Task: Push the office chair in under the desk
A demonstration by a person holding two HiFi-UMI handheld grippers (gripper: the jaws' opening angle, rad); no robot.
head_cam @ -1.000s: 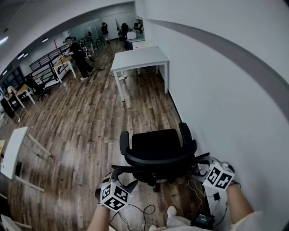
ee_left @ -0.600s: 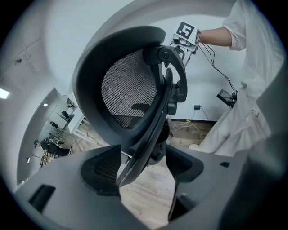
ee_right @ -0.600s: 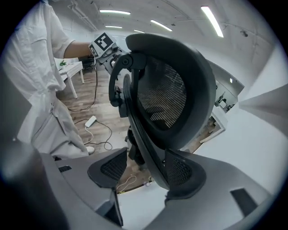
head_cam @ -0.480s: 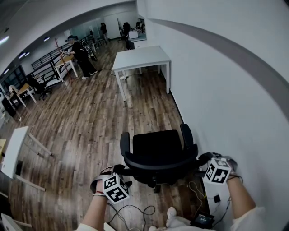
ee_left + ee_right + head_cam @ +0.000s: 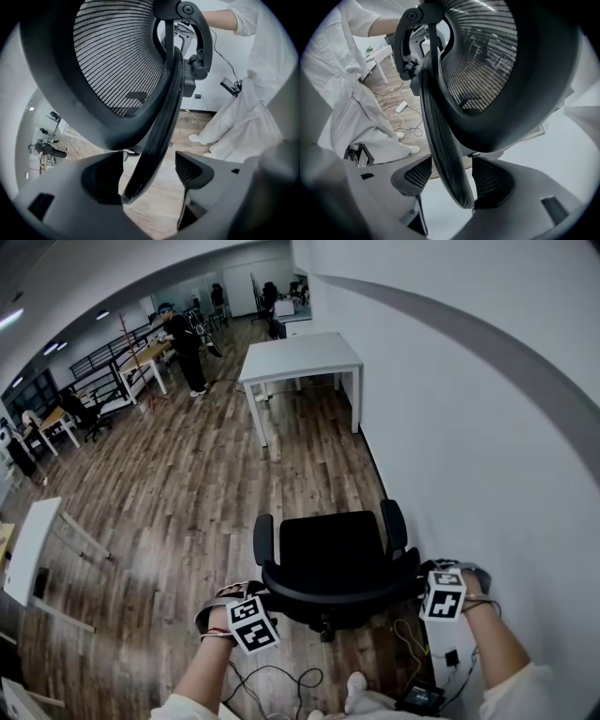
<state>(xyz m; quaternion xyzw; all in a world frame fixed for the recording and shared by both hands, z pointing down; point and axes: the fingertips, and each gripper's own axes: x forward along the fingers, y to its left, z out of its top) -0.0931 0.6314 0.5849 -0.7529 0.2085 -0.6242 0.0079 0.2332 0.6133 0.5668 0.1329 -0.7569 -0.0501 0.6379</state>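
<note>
The chair (image 5: 333, 559) sits at lower centre, well apart from the surface (image 5: 300, 357) at upper centre. The left claw (image 5: 147, 176) and right claw (image 5: 452, 180) straddle its back rim (image 5: 161, 117), wide and just opening, not pinching. The step looks like taking hold. Next, clamp and roll it forward.

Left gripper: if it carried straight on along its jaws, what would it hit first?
The office chair's backrest: its curved black rear bar sits between the left gripper's jaws, which have just been opening. Going on would likely run the bar deeper into the gripper's throat; the remaining gap is unclear.
</note>
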